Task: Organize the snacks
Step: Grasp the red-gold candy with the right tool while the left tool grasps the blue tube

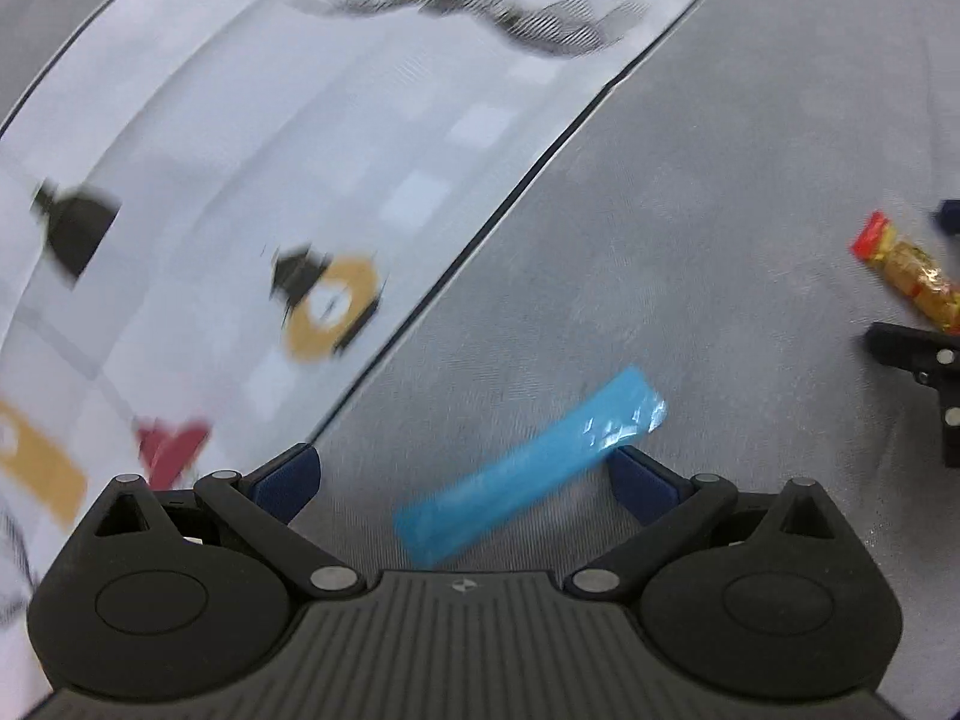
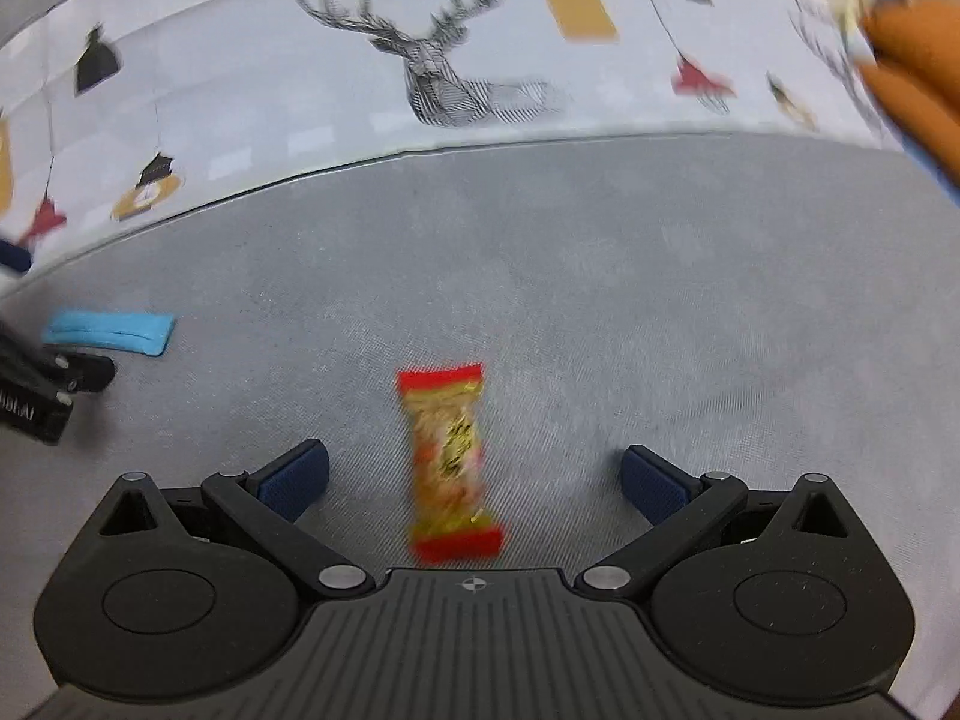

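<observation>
A blue snack bar lies slanted on the grey cloth between the open jaws of my left gripper; its upper end is by the right finger. It also shows in the right wrist view. A red-and-gold wrapped snack lies lengthwise between the open jaws of my right gripper, touching neither finger. The same snack shows at the right edge of the left wrist view, next to the right gripper's finger. The left gripper shows at the left edge of the right wrist view.
A white box with deer and tag prints stands behind the grey cloth. Something orange lies at the far right by the box.
</observation>
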Demonstrator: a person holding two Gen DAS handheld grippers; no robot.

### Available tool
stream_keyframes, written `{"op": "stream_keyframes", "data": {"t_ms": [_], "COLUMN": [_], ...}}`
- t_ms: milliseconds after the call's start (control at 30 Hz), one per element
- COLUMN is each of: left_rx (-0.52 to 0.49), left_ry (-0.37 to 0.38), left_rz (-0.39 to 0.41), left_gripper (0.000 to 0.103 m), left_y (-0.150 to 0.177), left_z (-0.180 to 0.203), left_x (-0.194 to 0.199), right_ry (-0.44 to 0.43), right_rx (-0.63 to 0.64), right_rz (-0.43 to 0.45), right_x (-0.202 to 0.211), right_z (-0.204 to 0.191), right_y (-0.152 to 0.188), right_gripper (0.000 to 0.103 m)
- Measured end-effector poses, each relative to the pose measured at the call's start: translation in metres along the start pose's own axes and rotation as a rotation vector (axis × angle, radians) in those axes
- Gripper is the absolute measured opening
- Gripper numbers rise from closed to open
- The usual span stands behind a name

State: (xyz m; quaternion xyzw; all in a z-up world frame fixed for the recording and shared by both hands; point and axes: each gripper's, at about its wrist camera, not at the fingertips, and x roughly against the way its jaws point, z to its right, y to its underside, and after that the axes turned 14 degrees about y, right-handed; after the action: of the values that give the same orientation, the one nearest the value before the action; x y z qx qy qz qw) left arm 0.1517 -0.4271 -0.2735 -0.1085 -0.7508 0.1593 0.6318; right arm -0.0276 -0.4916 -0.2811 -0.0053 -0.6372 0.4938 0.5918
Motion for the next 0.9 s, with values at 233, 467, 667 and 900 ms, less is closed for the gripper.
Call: {"op": "stream_keyframes", "data": {"t_ms": [233,467,667,900], "left_rx": [0.079,0.16,0.295,0.383], "left_ry": [0.133,0.168,0.199,0.144], "left_rz": [0.03,0.028,0.124,0.192], "left_gripper": [0.066,0.014,0.014,0.014], "left_y": [0.004,0.011,0.023,0.048], "left_z": [-0.013,-0.003,0.002,0.02], "left_x": [0.002,0.017,0.072,0.154], "right_ry": [-0.009,-0.003,-0.047,-0.097], "right_rx": [-0.001,0.04,-0.066,-0.125], "right_rz": [0.03,0.072,0.017,0.058], "right_x": [-0.001,0.018,0.037,0.095], "right_z": [0.001,-0.008,0.007,0.014], "right_y": [0.002,0.0,-0.001,0.007], "right_gripper": [0.099,0.023,0.022,0.022]}}
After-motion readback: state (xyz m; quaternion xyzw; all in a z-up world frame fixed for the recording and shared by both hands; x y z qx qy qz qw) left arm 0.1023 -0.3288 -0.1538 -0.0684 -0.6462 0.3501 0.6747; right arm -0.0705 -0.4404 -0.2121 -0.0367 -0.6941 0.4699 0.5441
